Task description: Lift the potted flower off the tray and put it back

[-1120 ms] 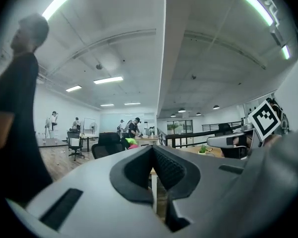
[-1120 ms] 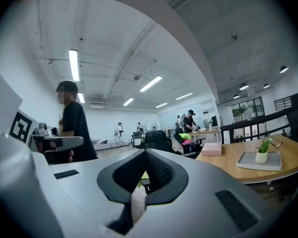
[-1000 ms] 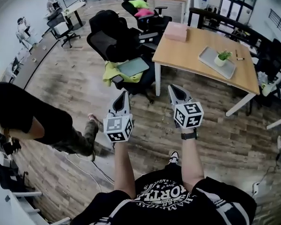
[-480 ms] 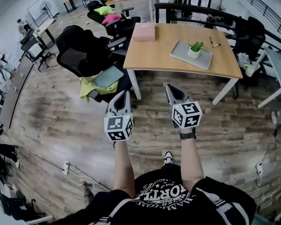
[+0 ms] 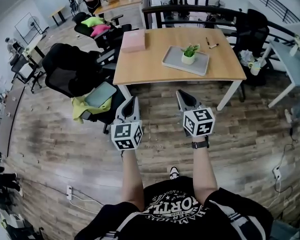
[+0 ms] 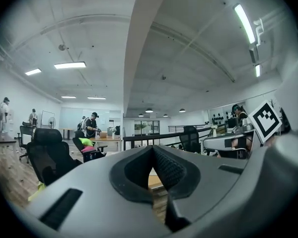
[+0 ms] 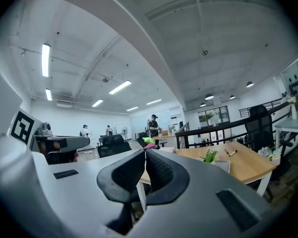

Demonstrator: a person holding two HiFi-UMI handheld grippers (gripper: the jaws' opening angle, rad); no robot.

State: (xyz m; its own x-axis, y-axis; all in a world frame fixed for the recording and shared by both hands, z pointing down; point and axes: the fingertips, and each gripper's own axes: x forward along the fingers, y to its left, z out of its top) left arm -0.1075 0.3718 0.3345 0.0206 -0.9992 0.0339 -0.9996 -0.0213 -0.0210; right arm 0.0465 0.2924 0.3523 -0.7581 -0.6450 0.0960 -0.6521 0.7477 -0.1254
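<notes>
A small green potted flower [image 5: 189,54] in a white pot stands on a grey tray [image 5: 173,62] on a wooden table [image 5: 145,66], far ahead in the head view. Both grippers are held out side by side over the wood floor, short of the table's near edge. My left gripper [image 5: 131,101] is shut with nothing in it, and so is my right gripper [image 5: 182,96]. The right gripper view shows its jaws [image 7: 145,152] closed, with the potted flower [image 7: 209,155] and the tray [image 7: 223,164] small beyond them. In the left gripper view the jaws [image 6: 151,150] meet, and the flower is hidden.
A pink box [image 5: 133,40] and a pen [image 5: 212,46] lie on the table. Black office chairs [image 5: 70,74] stand to its left, one carrying a yellow-green cloth and a flat grey device [image 5: 101,94]. Another chair and a white desk [image 5: 290,54] stand at the right. People stand far back.
The table with the tray has swung toward the middle of the head view and come nearer. The person in black at the left has left the view. Both grippers stay shut, held out in front.
</notes>
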